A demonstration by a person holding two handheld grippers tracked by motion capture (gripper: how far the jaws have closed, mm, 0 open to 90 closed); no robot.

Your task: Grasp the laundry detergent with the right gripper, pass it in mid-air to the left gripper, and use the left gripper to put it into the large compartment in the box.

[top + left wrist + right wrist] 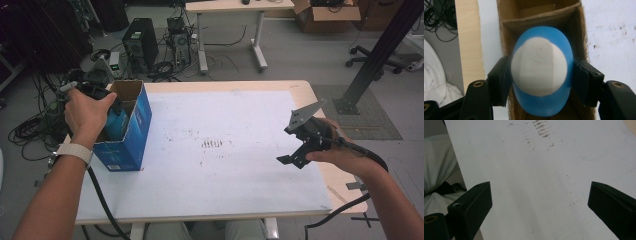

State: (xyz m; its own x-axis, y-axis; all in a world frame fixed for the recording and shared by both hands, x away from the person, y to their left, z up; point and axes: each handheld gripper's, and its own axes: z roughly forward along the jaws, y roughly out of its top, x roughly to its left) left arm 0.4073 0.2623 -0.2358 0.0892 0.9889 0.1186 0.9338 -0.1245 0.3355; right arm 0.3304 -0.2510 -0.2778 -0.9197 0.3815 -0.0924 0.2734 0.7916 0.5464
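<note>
Between the jaws of the left gripper (539, 82), clamped from both sides, sits a blue bottle (541, 72) with a white cap, partway down inside the open box (576, 30) directly below. Its smooth, rounded plastic looks light and stiff but likely slippery, so the broad midsection is probably the safest hold. Well apart, the right gripper (540, 202) hangs wide open over the table (544, 170), holding nothing.

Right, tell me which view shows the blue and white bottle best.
The left gripper view: the blue and white bottle sits large and centred there, clamped between the left gripper jaws over the open cardboard box. The high view shows a blue sliver inside the box. The right gripper view faces the table.
</note>
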